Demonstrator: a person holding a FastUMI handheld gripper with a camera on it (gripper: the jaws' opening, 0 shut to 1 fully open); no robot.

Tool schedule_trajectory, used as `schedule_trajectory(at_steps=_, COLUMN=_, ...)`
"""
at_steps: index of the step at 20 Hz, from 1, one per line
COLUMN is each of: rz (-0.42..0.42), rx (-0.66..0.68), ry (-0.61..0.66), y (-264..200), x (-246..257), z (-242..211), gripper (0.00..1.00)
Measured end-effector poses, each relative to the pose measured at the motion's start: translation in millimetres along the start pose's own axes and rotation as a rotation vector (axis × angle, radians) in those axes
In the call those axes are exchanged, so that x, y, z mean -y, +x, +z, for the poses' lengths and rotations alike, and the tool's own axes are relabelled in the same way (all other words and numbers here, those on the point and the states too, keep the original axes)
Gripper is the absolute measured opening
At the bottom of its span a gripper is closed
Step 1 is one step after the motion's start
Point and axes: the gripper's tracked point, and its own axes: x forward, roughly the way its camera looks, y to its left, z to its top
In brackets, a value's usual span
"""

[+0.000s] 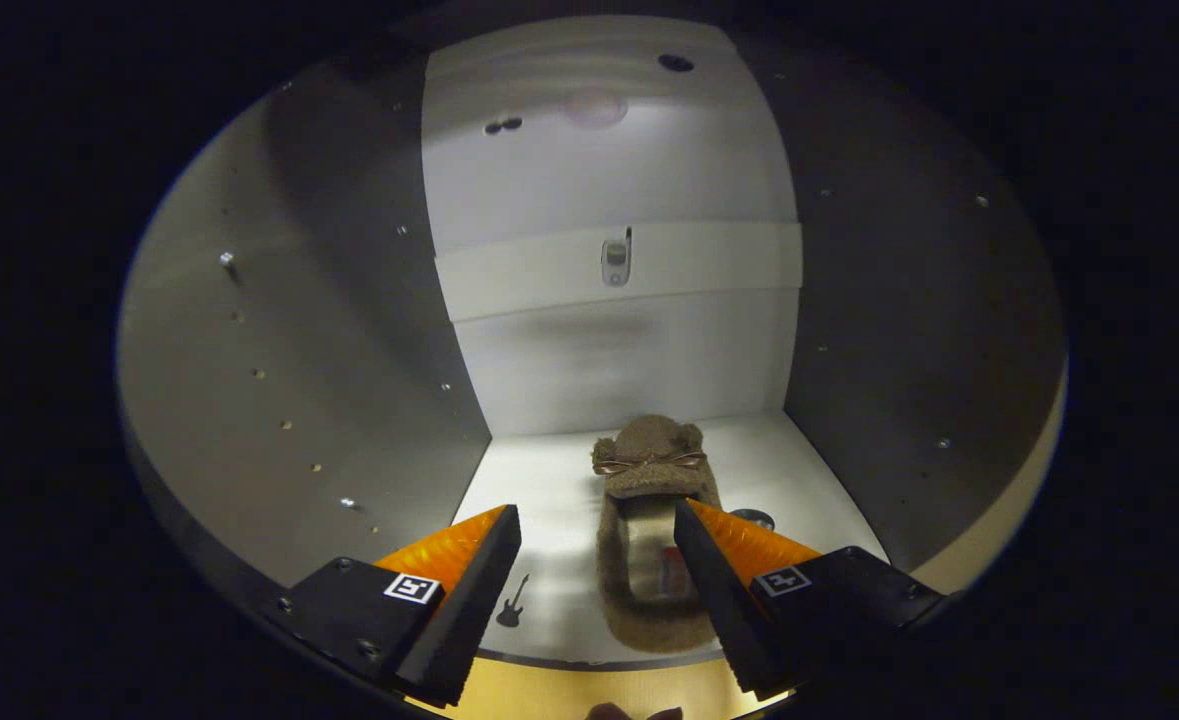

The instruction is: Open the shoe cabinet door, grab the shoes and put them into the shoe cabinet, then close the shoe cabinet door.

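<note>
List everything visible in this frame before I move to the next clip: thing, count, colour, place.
slipper: one, brown and fuzzy with a small bow on the toe, lying on the cabinet floor, toe toward the back wall, between the fingers and nearer the right one.
shoe cabinet: one, white-grey inside, seen from its opening; side walls dotted with small holes and pegs.
phone sticker: one, grey, on the back wall's band.
guitar sticker: one, black, on the floor beside the left finger.
tongs: one, black with orange fingers, open, not touching the slipper.
</note>
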Motion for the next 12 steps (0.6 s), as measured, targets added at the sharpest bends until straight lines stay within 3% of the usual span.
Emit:
schedule_trajectory(at_steps=3, rz=0.023, rx=0.133, ry=-0.034, y=-55, x=4, z=12, gripper=0.98)
schedule_trajectory(at_steps=12, rz=0.001, rx=0.296, ry=-0.052, y=-267, x=15, z=-6, gripper=0.98)
